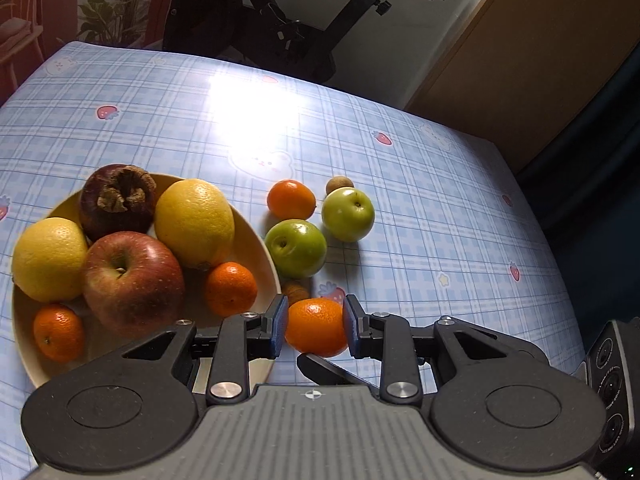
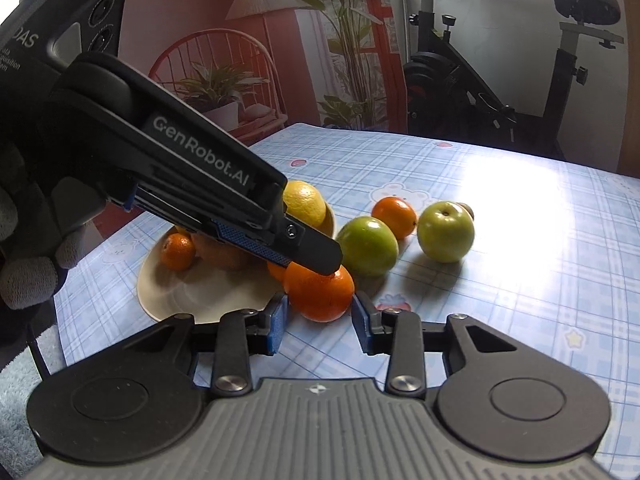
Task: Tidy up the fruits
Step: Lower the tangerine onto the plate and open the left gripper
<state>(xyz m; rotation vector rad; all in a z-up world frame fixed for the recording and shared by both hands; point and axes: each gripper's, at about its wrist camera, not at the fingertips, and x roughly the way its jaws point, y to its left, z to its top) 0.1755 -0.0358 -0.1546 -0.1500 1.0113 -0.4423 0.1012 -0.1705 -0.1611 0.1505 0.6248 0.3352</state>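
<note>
Currently the step in hand looks like moving one loose fruit into the plate [image 1: 256, 240]. Left tongs [image 1: 316, 330] pinch a mandarin [image 1: 316, 326], both blue pads pressed on its sides, just beside the plate's near rim. From the right wrist view the same mandarin [image 2: 320, 294] appears clamped under the left tongs' finger.

Right tongs [image 2: 320, 320]: nearly pressed together and empty. The held mandarin appears between their pads in the view, with a visible gap on both sides, so no grip there as far as I can judge.

Plate contents: two lemons, a red apple [image 1: 132, 280], a dark dried-topped fruit [image 1: 118, 200], two small mandarins.

Loose on the checked worktop [image 1: 440, 208]: two green apples [image 1: 296, 248] [image 1: 348, 214], one orange mandarin [image 1: 291, 199], and two small brown fruits, one behind the far apple, one near the plate rim.

Judgement: task partly done. Next move calls for carrying the mandarin over the rim to the bare patch at the plate's near side, then releasing low so it does not roll. Risk: nudging the mandarin already there.
</note>
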